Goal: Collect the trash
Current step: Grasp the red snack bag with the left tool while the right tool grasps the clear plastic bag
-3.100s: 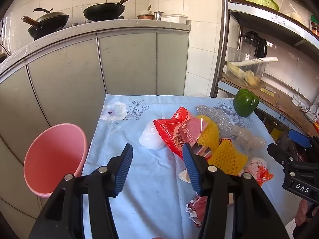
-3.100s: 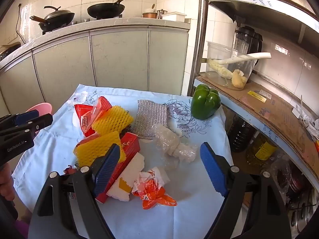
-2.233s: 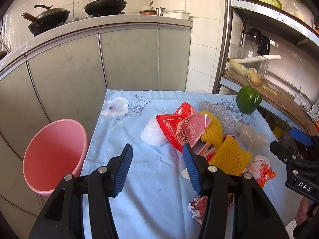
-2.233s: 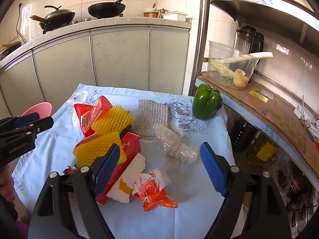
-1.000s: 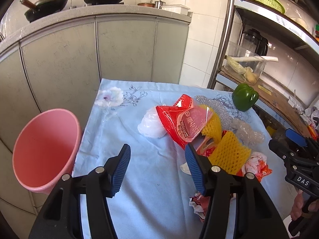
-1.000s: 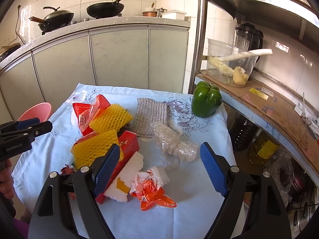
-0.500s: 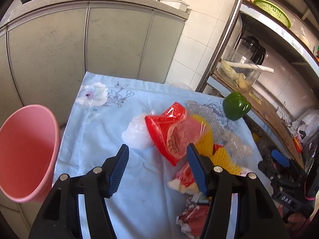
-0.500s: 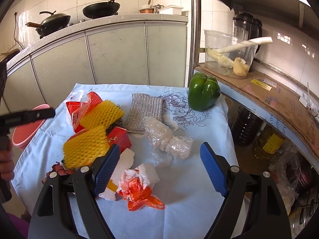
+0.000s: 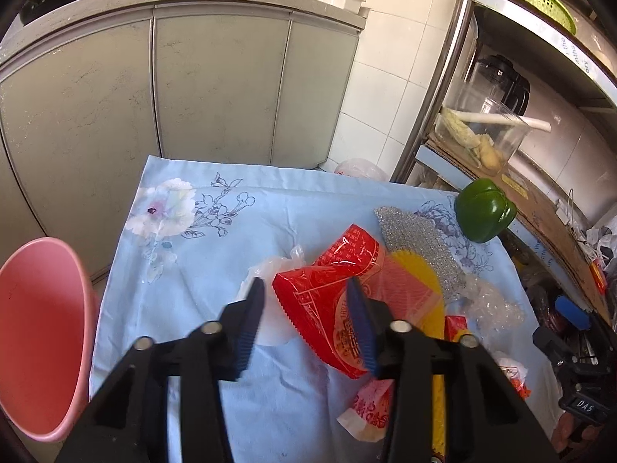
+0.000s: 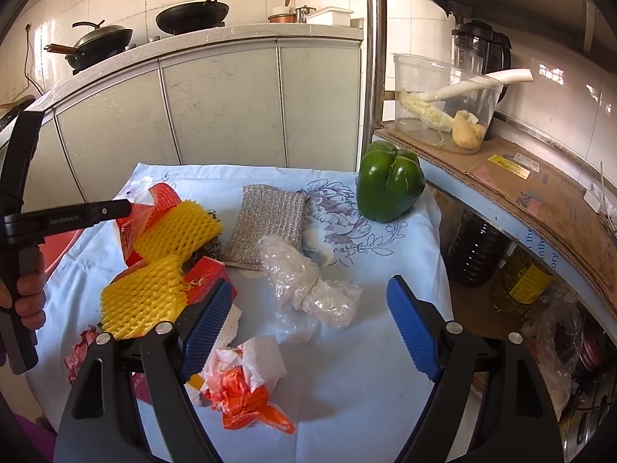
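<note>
Trash lies on a table under a light blue flowered cloth (image 9: 200, 254). My left gripper (image 9: 308, 320) is open, its jaws on either side of the near end of a red plastic wrapper (image 9: 327, 289), with a white plastic wad (image 9: 266, 274) at the left jaw. A pink bin (image 9: 38, 339) stands left of the table. My right gripper (image 10: 308, 328) is open and empty above crumpled clear plastic (image 10: 308, 289) and an orange-white wrapper (image 10: 246, 386). Yellow foam nets (image 10: 154, 293), a red box (image 10: 204, 277) and a silver scouring pad (image 10: 270, 223) lie nearby.
A green bell pepper (image 10: 389, 181) sits at the table's far right corner. A metal shelf rack (image 10: 501, 177) with a clear container of vegetables (image 10: 443, 112) stands to the right. Grey kitchen cabinets (image 9: 193, 88) with woks (image 10: 193, 15) on top are behind.
My left gripper has moved forward and down to the red wrapper, and its jaws have narrowed. My right gripper has shifted a little forward and stays open.
</note>
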`<state>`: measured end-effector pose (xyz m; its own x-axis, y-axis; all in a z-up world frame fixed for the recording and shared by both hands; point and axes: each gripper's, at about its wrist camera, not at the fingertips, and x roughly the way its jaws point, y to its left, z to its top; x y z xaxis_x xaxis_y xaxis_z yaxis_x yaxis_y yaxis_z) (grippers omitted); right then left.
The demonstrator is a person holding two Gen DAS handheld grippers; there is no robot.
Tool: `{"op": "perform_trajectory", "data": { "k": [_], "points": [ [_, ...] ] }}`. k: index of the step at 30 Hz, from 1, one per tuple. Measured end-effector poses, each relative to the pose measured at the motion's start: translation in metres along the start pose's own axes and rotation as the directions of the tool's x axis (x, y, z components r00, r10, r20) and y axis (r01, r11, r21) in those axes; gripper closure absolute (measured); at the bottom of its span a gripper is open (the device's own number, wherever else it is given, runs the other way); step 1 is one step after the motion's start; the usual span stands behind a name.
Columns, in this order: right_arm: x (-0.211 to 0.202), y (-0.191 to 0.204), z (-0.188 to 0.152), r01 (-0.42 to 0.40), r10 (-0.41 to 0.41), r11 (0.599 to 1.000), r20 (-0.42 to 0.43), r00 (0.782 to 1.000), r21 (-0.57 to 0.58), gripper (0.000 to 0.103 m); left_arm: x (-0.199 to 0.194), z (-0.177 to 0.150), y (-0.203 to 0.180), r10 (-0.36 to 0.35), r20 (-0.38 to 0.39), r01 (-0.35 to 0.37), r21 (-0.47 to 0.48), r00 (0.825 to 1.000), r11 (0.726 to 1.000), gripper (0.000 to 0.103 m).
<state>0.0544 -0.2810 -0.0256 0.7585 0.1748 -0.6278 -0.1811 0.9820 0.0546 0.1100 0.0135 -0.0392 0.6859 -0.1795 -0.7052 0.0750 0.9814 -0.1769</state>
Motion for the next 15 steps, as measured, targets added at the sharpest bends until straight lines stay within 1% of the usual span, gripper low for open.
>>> {"op": "perform_trajectory", "data": {
  "k": [1,3,6,8,11,13,15],
  "points": [
    [0.001,-0.001,0.000,0.001,-0.001,1.000,-0.001,1.000,-0.001,0.020,0.002,-0.001,0.000,-0.003,-0.005,0.003,0.004,1.000,1.000,0.080],
    [0.002,-0.001,0.000,0.001,-0.001,1.000,-0.004,1.000,-0.002,0.020,0.005,-0.003,0.001,-0.012,-0.010,0.012,0.001,1.000,1.000,0.088],
    [0.004,-0.001,-0.001,-0.003,0.003,1.000,-0.009,1.000,-0.007,0.020,0.001,-0.005,0.003,-0.023,0.004,0.023,-0.012,1.000,1.000,0.094],
    [0.004,0.000,-0.001,-0.007,0.007,1.000,-0.011,1.000,-0.010,0.020,-0.005,-0.005,0.005,-0.037,0.011,0.037,-0.026,0.999,0.999,0.096],
    [0.004,-0.001,0.000,-0.013,0.013,1.000,-0.010,1.000,-0.018,0.020,-0.022,-0.003,0.008,-0.079,0.037,0.081,-0.050,0.996,0.995,0.098],
    [0.004,-0.002,0.001,-0.015,0.014,1.000,-0.011,1.000,-0.025,0.020,-0.034,-0.003,0.009,-0.104,0.057,0.107,-0.053,0.993,0.993,0.098],
    [0.006,-0.002,0.002,-0.017,0.017,0.999,-0.013,1.000,-0.034,0.020,-0.045,-0.004,0.009,-0.113,0.076,0.117,-0.053,0.991,0.992,0.098]
  ]
}}
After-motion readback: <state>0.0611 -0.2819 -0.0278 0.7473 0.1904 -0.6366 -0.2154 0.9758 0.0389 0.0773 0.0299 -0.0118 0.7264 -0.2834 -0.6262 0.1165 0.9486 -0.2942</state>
